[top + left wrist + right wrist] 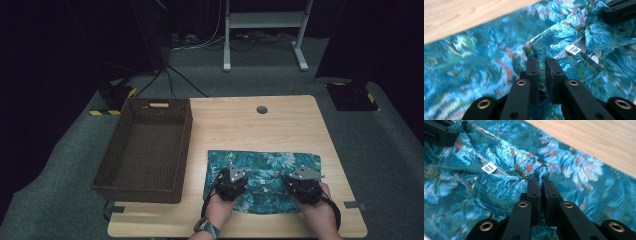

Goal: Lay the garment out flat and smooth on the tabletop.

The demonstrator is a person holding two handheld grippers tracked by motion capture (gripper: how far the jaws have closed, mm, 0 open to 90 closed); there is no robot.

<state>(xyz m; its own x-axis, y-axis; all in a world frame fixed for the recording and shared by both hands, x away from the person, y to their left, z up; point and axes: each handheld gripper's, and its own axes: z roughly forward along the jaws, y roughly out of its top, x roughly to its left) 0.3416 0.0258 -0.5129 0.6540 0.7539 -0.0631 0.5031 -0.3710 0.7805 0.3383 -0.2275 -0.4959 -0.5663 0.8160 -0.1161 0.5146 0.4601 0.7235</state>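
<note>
High view: both hands low (tools (235, 181) (303, 184) pinching shirt (270, 162)).

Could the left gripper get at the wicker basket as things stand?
Probably not yet: the left gripper is shut on the teal shirt. The wicker basket sits to its left with bare table between.

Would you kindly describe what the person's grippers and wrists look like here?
Each gripper, left gripper and right gripper, is black with a grey three-cornered plate on top. Their jaws are black bars with brass-ringed holes. A dark cable trails from each. The left wrist wears a patterned watch strap.
</note>
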